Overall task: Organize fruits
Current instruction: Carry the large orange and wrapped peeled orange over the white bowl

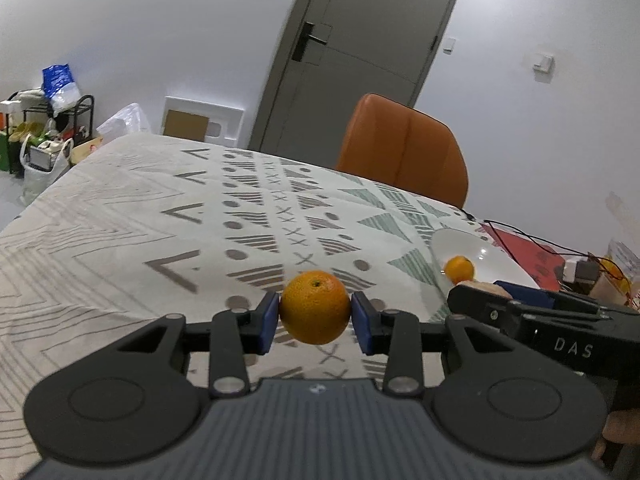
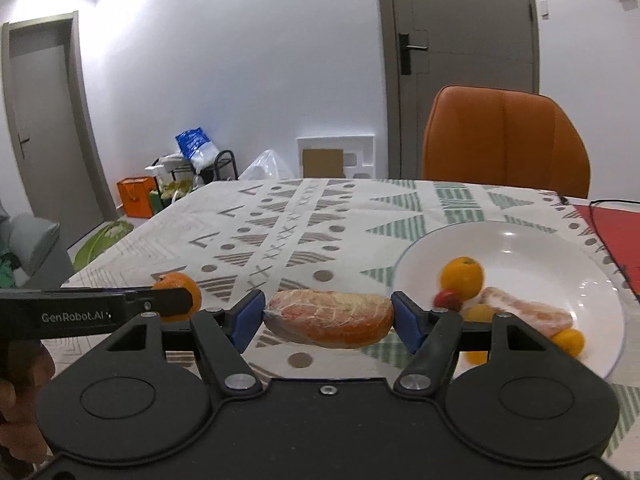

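Blue rubbery pads on the black left tongs (image 1: 315,322) pinch a round, dimpled orange (image 1: 315,307) at its two sides, lifted clear above the patterned cloth of the tabletop (image 1: 120,232). The right tongs (image 2: 328,318) grip a long grapefruit wedge (image 2: 329,317) wrapped in crinkled clear film, one pad at each end; its pith is pale and its rind orange. Just right of that wedge sits a glossy white plate (image 2: 520,240) holding a second orange (image 2: 462,276), a small red fruit (image 2: 447,299), small yellow-orange fruits that are blurred, and another wrapped wedge (image 2: 524,312). Behind the tabletop stands a smooth orange chair (image 2: 506,140).
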A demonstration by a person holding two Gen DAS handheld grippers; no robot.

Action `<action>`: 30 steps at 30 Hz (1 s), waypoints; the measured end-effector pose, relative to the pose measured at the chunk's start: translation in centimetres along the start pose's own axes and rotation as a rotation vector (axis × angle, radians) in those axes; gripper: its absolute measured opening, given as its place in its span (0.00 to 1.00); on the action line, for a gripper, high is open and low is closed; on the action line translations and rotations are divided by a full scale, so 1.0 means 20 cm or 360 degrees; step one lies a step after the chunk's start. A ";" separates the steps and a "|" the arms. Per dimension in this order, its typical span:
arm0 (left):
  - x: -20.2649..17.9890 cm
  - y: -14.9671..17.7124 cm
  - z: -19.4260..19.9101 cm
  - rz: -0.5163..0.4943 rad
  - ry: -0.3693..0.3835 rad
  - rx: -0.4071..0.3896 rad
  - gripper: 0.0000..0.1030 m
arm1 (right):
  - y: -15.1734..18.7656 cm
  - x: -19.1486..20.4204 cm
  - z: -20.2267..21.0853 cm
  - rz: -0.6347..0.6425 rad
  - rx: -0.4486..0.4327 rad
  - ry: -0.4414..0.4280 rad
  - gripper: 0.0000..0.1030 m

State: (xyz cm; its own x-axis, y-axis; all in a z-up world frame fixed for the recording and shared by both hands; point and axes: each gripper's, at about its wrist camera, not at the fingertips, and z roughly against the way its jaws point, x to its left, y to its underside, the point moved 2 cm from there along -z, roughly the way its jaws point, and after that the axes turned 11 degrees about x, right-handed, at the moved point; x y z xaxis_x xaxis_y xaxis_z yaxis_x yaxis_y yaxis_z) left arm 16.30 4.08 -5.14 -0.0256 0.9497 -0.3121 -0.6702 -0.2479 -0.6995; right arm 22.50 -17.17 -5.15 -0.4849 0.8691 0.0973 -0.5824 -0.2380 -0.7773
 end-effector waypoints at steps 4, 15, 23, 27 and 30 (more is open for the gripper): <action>-0.07 -0.01 -0.02 -0.0036 0.0015 0.0004 0.37 | 0.01 -0.06 0.04 -0.0033 -0.0025 0.0015 0.64; -0.24 -0.02 -0.06 -0.0134 0.0063 0.0010 0.37 | 0.06 -0.24 0.12 -0.0124 -0.0076 0.0063 0.64; -0.36 -0.02 -0.10 -0.0196 0.0097 0.0027 0.37 | 0.10 -0.35 0.17 -0.0179 -0.0107 0.0098 0.64; -0.43 -0.02 -0.12 -0.0236 0.0112 0.0032 0.37 | 0.12 -0.42 0.20 -0.0214 -0.0124 0.0118 0.64; -0.48 -0.02 -0.14 -0.0264 0.0125 0.0035 0.37 | 0.13 -0.48 0.21 -0.0244 -0.0131 0.0133 0.64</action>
State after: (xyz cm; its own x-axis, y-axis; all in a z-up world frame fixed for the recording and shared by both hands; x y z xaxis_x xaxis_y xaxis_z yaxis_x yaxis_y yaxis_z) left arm 18.88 -5.48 -3.58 0.1443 0.9591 -0.2435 -0.6766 -0.0839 -0.7316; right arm 22.83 -27.97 -5.44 -0.3366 0.9264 0.1689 -0.5882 -0.0667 -0.8060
